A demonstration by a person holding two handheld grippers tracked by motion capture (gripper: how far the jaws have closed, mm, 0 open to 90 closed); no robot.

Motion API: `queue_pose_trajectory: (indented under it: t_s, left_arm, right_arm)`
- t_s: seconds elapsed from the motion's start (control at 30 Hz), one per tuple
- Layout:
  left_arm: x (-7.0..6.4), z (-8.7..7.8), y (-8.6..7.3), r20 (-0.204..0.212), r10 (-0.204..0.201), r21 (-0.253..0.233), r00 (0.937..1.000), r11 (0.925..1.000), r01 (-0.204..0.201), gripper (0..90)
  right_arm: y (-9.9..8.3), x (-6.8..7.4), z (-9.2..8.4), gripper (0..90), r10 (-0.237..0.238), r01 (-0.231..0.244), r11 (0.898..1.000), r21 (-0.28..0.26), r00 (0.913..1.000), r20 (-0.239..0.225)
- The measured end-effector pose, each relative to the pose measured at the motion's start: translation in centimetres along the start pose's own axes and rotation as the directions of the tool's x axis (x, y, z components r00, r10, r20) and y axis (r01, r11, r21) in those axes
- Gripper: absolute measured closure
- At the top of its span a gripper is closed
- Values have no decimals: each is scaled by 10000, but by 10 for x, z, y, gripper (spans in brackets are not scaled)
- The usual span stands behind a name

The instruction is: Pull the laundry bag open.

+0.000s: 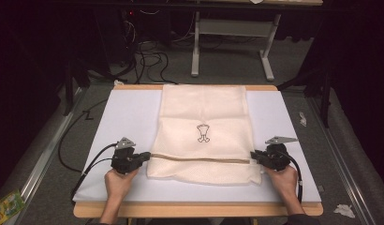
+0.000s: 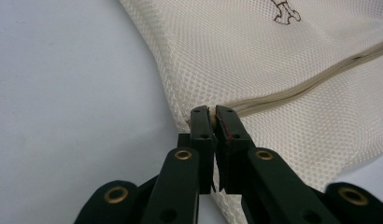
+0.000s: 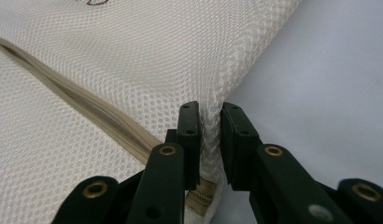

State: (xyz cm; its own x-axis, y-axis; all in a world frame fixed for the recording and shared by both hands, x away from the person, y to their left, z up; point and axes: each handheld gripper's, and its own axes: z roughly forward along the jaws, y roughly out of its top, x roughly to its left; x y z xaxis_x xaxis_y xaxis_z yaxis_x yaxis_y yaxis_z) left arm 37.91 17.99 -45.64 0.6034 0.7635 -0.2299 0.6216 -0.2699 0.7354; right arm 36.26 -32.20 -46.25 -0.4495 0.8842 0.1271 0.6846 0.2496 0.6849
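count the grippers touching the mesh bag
2. The left gripper pinches the mesh bag at the left end of its zipper; the right gripper has the bag's right edge between slightly parted jaws.

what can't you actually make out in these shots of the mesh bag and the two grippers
- Mesh bag: its contents, if any, can't be made out through the weave in the high view.
- Printed logo: too small to read in the high view; cut by the top edge in both gripper views.
- Zipper pull: not discernible; the left gripper and right gripper cover its ends.
- Right gripper's grip: fabric sits between the jaws, but pad contact is unclear.
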Motion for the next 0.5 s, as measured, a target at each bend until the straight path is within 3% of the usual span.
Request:
queue_pose_trajectory:
  t_s: [0.33, 0.5]
  left_arm:
    - [-2, 0, -1, 146, 185, -368, 9997, 9992, -180, 824]
    - [-3, 0, 0, 117, 413, -676, 9991, 9969, -404, 702]
  right_arm:
    - [-1, -1, 2, 702, 21, -20, 9999, 113, 10000, -87]
    - [2, -2, -4, 599, 89, -91, 9999, -139, 9998, -150]
